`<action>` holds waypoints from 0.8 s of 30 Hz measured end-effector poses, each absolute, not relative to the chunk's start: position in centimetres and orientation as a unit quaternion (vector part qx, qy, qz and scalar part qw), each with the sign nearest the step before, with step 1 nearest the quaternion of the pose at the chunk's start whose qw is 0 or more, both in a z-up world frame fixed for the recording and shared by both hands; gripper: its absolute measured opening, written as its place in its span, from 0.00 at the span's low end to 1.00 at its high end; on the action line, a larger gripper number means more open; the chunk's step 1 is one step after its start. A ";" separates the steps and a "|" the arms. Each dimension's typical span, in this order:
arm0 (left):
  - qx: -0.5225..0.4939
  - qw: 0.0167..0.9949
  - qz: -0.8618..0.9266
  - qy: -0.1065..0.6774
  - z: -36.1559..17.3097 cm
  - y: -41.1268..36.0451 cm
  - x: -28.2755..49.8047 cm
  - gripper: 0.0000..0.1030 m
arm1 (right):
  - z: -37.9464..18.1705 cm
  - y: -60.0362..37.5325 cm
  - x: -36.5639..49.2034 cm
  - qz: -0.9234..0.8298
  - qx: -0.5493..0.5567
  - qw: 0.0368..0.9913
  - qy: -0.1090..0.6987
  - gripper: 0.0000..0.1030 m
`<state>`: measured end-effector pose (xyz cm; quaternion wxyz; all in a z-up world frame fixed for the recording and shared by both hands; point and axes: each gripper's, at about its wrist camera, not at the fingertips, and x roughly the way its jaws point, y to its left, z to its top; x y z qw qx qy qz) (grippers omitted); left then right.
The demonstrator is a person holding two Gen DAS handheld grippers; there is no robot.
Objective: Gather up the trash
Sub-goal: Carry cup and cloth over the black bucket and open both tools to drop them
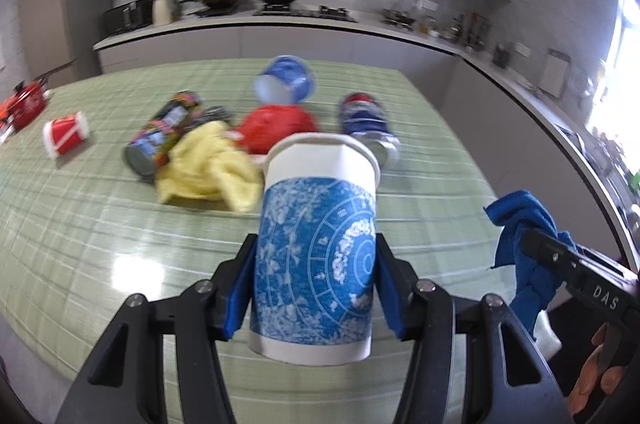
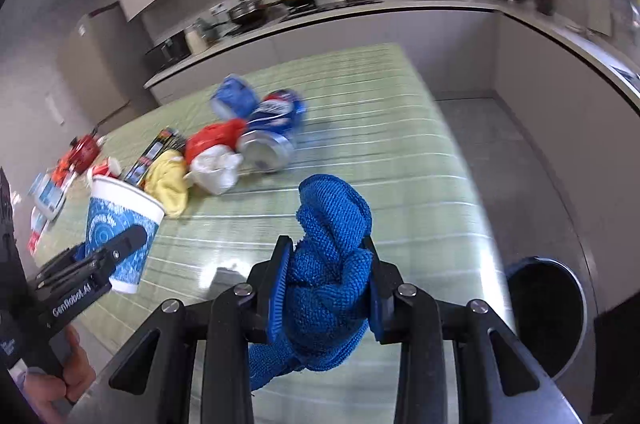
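Both sets of jaws are clenched on something: our left gripper grasps a blue-patterned paper cup by its sides, upright and lifted above the near edge of the table, and our right gripper is clamped on a bunched blue cloth.

Nearest us the green checked tabletop is bare and glossy. Farther in, toward the middle, lies the trash cluster: a yellow cloth touching a dark printed can on its side, a red and white crumpled bag, a blue soda can lying down, and a blue tub tipped over behind them. A small red cup lies apart toward the left edge, with a red pot at the far left corner.

The left gripper's body reads "GenRobot.AI"; the other shows "DAS". The can labels are too blurred to read.

Only the right wrist view shows a dark round bin on the floor off the table's right edge, and some packets by the left edge.
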<state>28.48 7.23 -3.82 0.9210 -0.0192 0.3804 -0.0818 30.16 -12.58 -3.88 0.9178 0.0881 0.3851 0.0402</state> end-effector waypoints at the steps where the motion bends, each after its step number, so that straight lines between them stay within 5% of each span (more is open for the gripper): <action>1: -0.014 0.920 -0.094 0.380 -3.7 6.2 28.3 0.54 | -3.8 -13.4 29.6 0.032 0.090 0.919 0.382 0.34; 24: 0.018 0.898 -0.216 0.384 -4.4 -15.2 23.5 0.54 | -3.7 -34.1 18.5 -0.095 0.138 0.914 0.370 0.34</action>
